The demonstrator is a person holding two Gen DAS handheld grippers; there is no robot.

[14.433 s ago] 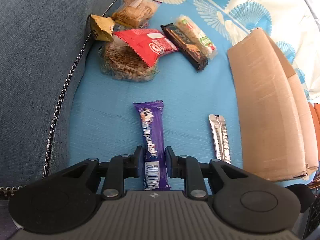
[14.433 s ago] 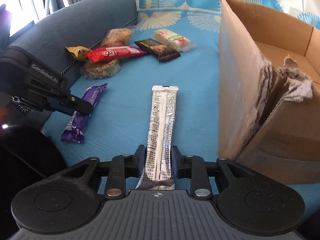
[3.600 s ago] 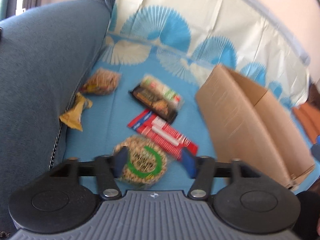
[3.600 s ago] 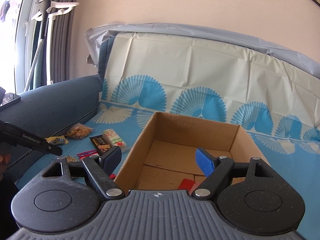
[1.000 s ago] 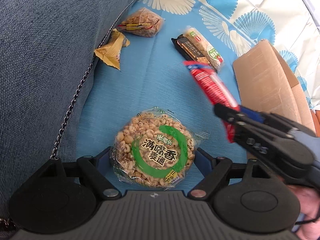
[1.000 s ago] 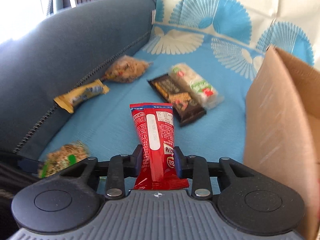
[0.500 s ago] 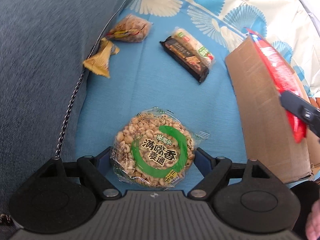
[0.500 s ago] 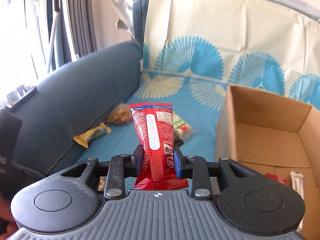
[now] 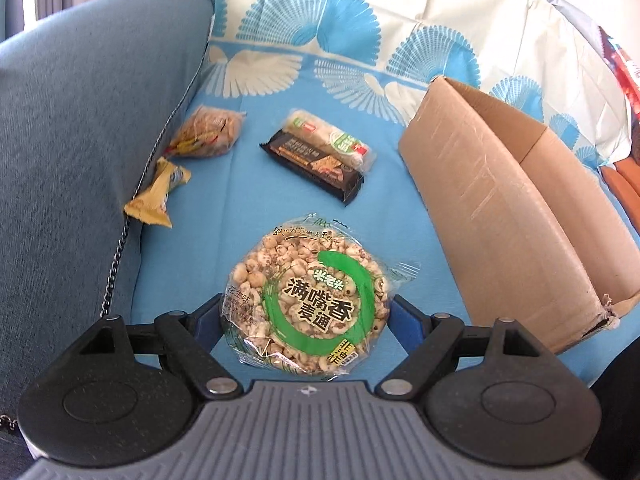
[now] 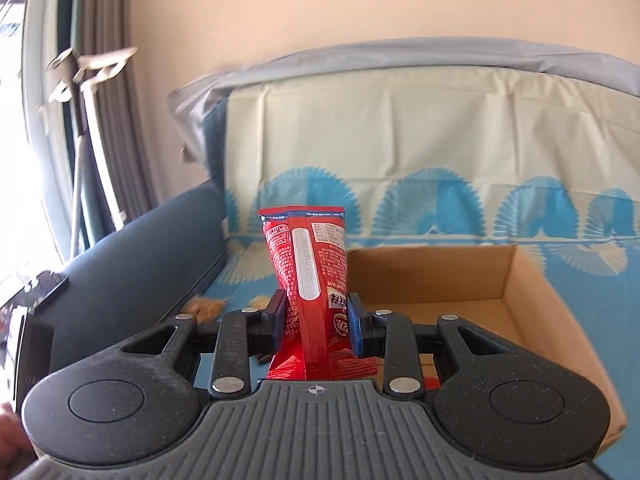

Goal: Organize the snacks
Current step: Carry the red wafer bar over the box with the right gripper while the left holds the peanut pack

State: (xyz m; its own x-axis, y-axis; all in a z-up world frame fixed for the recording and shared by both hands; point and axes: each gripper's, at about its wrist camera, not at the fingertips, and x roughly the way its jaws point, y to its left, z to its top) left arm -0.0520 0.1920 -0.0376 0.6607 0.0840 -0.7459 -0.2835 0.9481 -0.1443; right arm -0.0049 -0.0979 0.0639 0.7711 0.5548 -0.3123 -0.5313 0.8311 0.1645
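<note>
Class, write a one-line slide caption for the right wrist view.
Right gripper holds a red snack packet upright, in front of the open cardboard box on the blue couch cover.

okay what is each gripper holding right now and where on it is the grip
The right gripper clamps the red snack packet across its lower part. The left gripper grips the round puffed-grain cake by its opposite side edges.
</note>
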